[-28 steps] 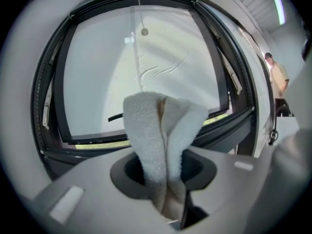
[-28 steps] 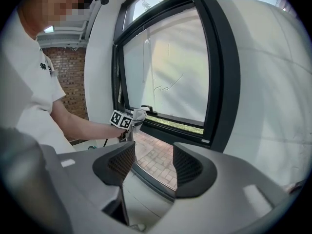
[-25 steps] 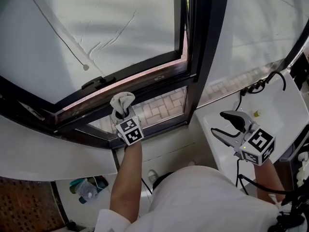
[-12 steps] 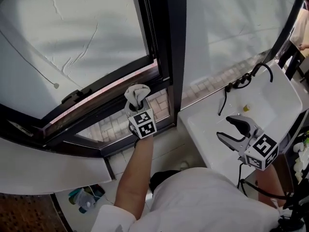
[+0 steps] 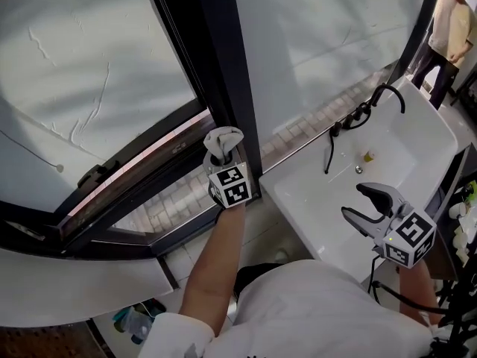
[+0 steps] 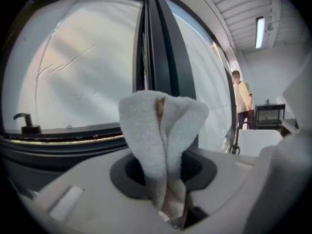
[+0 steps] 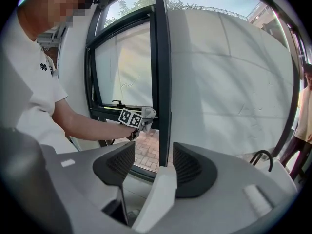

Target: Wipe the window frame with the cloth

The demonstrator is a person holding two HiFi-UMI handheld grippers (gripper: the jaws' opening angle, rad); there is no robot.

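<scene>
My left gripper was clenched on the cloth. The folded wad stood proud of the jaws, in my judgement so that fabric rather than plastic met the window frame. The cloth sat at the corner where the lower rail joins the upright post. My right gripper hung over the sink, jaws apart and empty, well clear of the frame.

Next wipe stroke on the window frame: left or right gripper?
Left. The left gripper is shut on the cloth, up at the dark window frame. The right gripper is open and empty, off over the white sink, apart from the frame.
</scene>
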